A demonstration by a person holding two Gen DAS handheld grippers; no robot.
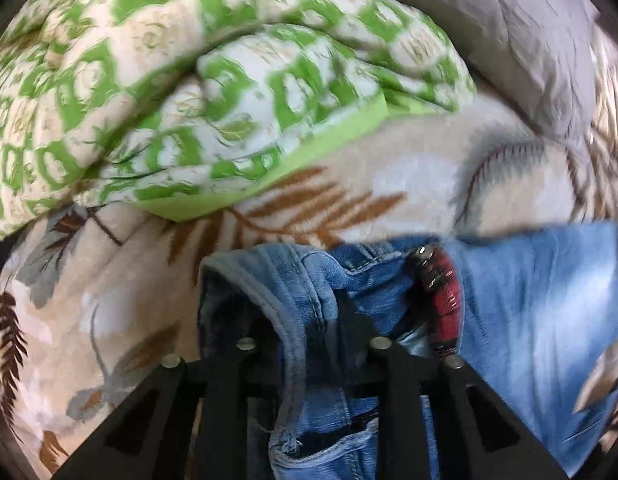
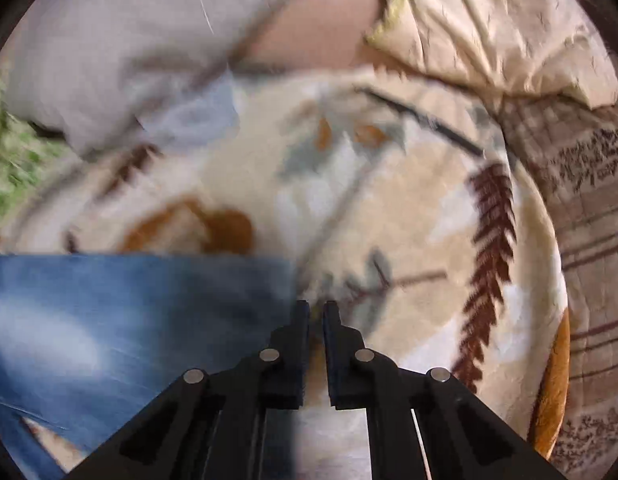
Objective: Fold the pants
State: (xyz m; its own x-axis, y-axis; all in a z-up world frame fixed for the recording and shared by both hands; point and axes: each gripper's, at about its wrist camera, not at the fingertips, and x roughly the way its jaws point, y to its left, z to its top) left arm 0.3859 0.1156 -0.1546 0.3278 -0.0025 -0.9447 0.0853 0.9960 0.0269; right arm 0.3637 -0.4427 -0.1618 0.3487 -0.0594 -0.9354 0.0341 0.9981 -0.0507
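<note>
Light blue denim pants (image 1: 529, 312) lie on a cream blanket with a leaf print (image 1: 389, 184). My left gripper (image 1: 297, 312) points down at their edge, and a thick fold of hemmed denim is bunched between its fingers; the left finger is partly hidden under the cloth. A red and black object (image 1: 441, 300) rests on the denim just right of the fingers. In the right wrist view the pants (image 2: 109, 320) fill the lower left, and my right gripper (image 2: 317, 308) is shut at their right edge. The denim ends against its left finger, and I see no blue cloth in the slit.
A green and white quilt (image 1: 189, 80) is heaped behind the pants, with a grey pillow (image 2: 109, 40) beside it. A crumpled cream cover (image 2: 489, 20) and a brown striped cloth (image 2: 589, 220) border the blanket (image 2: 389, 200) on the right.
</note>
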